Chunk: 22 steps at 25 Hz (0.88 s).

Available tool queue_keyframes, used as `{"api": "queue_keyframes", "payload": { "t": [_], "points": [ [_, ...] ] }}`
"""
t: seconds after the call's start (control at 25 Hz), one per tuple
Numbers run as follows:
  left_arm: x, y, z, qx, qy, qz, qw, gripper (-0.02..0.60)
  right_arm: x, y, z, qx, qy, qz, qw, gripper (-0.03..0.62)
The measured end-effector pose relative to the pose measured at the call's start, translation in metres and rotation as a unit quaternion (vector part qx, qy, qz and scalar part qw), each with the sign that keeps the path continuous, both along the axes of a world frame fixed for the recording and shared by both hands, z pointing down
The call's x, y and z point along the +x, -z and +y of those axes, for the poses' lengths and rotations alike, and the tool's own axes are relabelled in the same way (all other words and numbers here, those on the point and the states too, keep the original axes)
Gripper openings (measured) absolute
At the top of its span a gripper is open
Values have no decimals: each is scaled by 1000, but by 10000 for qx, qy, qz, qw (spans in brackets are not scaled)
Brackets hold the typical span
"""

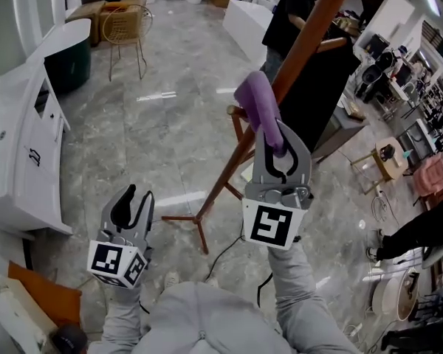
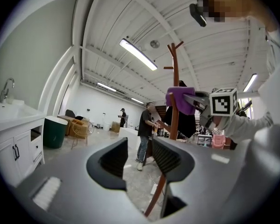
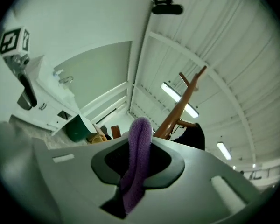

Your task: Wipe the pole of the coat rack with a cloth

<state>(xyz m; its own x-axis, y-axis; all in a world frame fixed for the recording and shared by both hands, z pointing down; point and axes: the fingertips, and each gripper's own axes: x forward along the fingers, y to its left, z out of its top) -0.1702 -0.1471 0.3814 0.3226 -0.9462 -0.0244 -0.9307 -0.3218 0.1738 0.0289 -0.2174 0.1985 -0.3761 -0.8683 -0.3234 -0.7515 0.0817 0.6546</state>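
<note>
The brown wooden coat rack pole (image 1: 303, 43) rises from its legged base (image 1: 199, 220) on the marble floor. My right gripper (image 1: 279, 147) is shut on a folded purple cloth (image 1: 258, 105), whose upper end lies against the pole's left side. In the right gripper view the cloth (image 3: 136, 157) stands up between the jaws with the pole (image 3: 179, 108) just behind it. My left gripper (image 1: 131, 203) hangs lower left, away from the rack, open and holding nothing. From the left gripper view the pole (image 2: 174, 94) and the cloth (image 2: 181, 99) appear beyond the open left gripper (image 2: 139, 155).
A white sink cabinet (image 1: 18, 146) stands at left. A person in black (image 1: 292, 17) stands by a white counter (image 1: 247, 24) behind the rack. A wire chair (image 1: 125, 32), a green bin (image 1: 66, 65), a small table (image 1: 387, 157) and a floor cable (image 1: 229, 249) are around.
</note>
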Motion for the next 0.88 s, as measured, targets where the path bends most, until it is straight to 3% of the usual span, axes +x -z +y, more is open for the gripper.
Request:
{"api": "queue_keyframes", "payload": {
  "t": [0.16,0.44,0.88],
  "points": [
    [-1,-3,-2,-27,-7,34,10000,169,5,-8,-9,-526,343,-491,9968,54],
    [9,-3,-6,6,-129,98,9999,169,-5,0,-4,-810,1243,-1221,9814,54],
    [7,3,-3,58,-55,134,9999,169,-59,8,27,-909,2101,-896,9693,54]
  ]
}}
